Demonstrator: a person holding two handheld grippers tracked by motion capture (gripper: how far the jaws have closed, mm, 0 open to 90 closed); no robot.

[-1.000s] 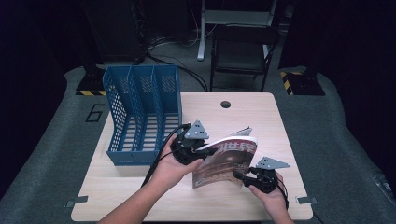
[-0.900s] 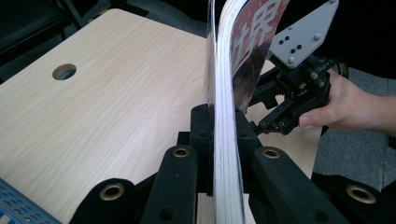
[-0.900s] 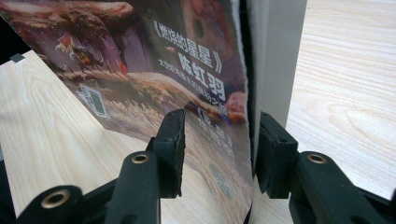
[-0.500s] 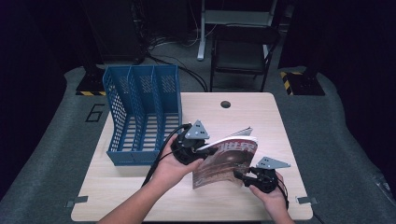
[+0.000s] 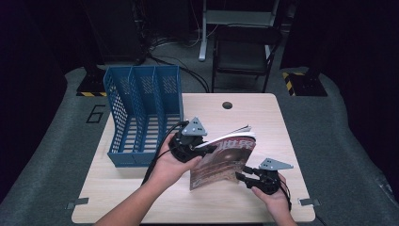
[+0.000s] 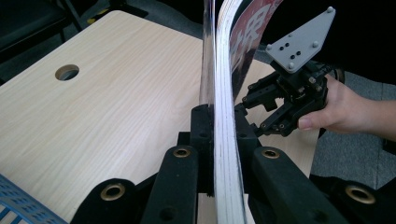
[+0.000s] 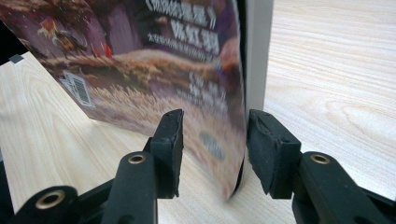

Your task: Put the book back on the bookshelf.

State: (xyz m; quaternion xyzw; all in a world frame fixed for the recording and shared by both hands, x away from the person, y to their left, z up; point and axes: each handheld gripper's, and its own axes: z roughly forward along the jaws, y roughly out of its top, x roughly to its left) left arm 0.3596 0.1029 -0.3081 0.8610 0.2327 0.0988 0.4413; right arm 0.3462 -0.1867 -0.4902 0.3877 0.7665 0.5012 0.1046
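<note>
Magazine (image 5: 225, 157) stands on edge near the lower middle of the high view, its cover facing the lower right of the frame and its bottom edge on the wooden table (image 5: 244, 117). Behind it, at the left centre of that frame, a blue file rack (image 5: 141, 113) with three slots sits on the table's left part, close to the magazine but apart from it. Left gripper (image 5: 200, 149) is clamped on the magazine's upper left edge; in the left gripper view its two black jaws press the stack of pages (image 6: 226, 154) from both sides at the bottom centre. Right gripper (image 5: 245, 175) sits at the magazine's lower right corner, and its jaws have just been opening: in the right gripper view the corner of the cover (image 7: 205, 126) stands between the two pads with a gap showing on each side, so nothing is pinched there.
</note>
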